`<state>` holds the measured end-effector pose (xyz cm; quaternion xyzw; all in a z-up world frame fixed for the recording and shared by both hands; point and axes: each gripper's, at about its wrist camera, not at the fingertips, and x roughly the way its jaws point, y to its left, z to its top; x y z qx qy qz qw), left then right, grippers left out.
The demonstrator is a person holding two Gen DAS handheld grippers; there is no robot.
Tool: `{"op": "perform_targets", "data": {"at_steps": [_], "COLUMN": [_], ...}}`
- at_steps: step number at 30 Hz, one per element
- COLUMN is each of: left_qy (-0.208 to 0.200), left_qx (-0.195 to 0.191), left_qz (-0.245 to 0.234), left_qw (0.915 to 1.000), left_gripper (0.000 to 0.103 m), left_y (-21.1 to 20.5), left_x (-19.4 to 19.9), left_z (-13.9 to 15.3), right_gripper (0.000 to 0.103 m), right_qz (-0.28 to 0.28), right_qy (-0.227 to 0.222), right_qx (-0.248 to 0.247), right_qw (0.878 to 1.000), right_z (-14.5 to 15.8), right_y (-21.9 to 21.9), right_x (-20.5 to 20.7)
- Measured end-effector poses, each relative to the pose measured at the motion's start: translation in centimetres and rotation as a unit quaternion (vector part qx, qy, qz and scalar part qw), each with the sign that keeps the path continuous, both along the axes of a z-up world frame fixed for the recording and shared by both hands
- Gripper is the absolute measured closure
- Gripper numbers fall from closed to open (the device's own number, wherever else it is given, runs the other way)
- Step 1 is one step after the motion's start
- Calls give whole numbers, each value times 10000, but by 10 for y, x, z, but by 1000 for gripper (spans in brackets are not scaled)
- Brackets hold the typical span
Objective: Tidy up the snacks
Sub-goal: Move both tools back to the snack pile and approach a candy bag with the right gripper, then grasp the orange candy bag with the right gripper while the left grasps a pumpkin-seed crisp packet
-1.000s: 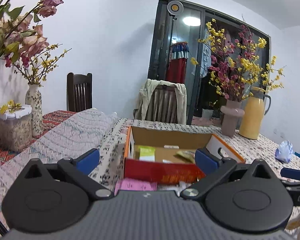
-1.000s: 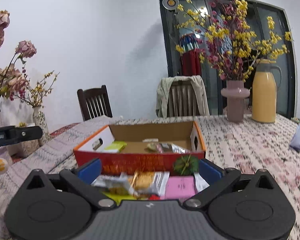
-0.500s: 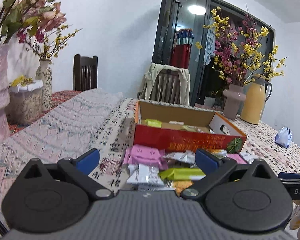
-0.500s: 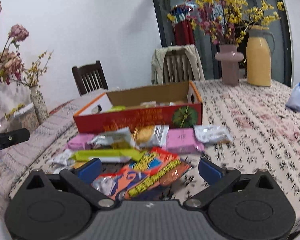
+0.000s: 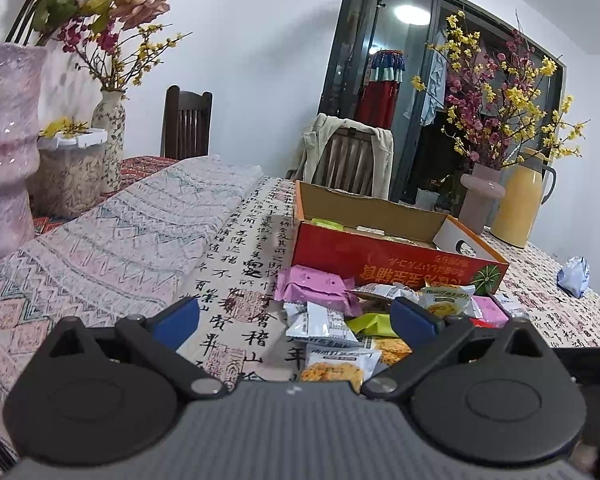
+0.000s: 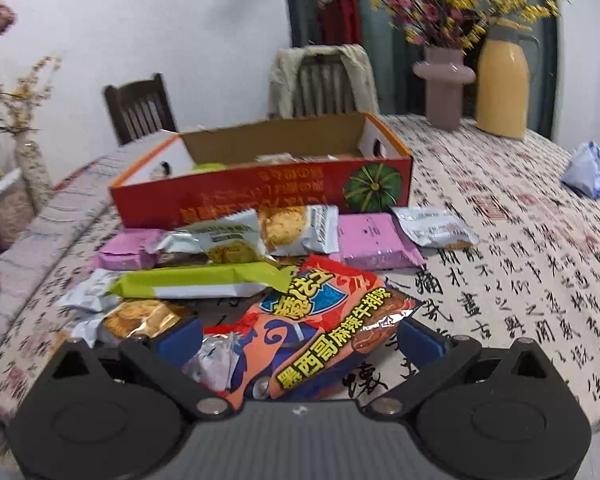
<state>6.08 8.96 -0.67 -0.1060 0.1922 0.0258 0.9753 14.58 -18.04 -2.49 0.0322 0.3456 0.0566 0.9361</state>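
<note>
Loose snack packets lay heaped on the worktop before the red box: left to right, two pink packs, one green bar, one orange-red bag. Both grippers' jaws stood apart, left gripper, right gripper.

box: matt cardboard | orange snack packet: glossy foil | tablecloth: printed cloth

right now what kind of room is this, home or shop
Most likely a home dining room: a table under a calligraphy-print tablecloth, wooden dining chairs at its far side, one draped with a jacket, and vases of flowers beside a yellow thermos jug.
</note>
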Motion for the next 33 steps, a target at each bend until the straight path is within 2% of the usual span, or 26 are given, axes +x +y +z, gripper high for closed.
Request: {"op": "perform_targets", "data": {"at_steps": [5, 11, 16, 19, 24, 33], "left_qy": [19, 52, 58, 87, 168, 326], "left_qx": [-79, -140, -152, -153, -158, -130], "left_qz": [18, 6, 23, 30, 20, 26], "left_qw": [10000, 9999, 9999, 9998, 9997, 9994], "left_gripper": [0, 0, 0, 0, 0, 0], "left_y": [4, 5, 5, 3, 1, -3], "left_x": [-1, -1, -1, 0, 3, 7], "left_z": [-2, -4, -4, -4, -6, -10], "right_gripper": [0, 0, 1, 6, 24, 41], "right_qz": [-352, -337, -273, -174, -25, 151], "right_qy": [262, 405, 320, 220, 72, -41], "right_qx": [-107, -114, -56, -24, -2, 118], "right_qw": [9990, 9985, 9991, 9996, 10000, 9998], "right_z": [-12, -21, -23, -23, -22, -20], "right_y": [9, 10, 3, -2, -11, -25], "right_x": [12, 12, 8, 2, -6, -13]}}
